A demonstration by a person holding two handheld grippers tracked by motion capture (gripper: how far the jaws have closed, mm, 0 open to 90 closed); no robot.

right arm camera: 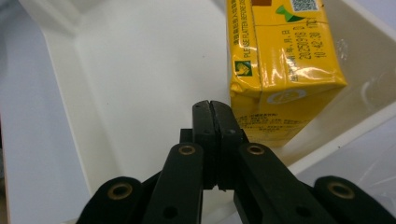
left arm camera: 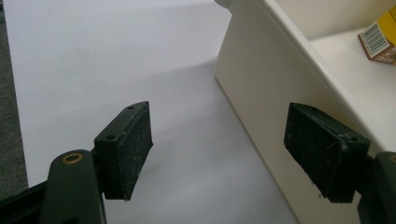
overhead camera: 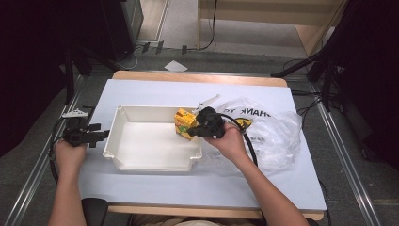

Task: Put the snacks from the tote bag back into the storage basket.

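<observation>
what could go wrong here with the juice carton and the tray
1. The right gripper has its fingers shut with nothing between them, right beside the yellow juice carton. A sideways nudge might tip or slide the carton along the white tray.
2. The carton sits close to the tray's wall by the plastic bag; reopening the fingers there could knock the wall.
3. The left gripper is open at the tray's outer wall; a bump may shift the tray.

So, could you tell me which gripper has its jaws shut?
The right gripper, beside the yellow carton in the tray; the left gripper is open.
</observation>
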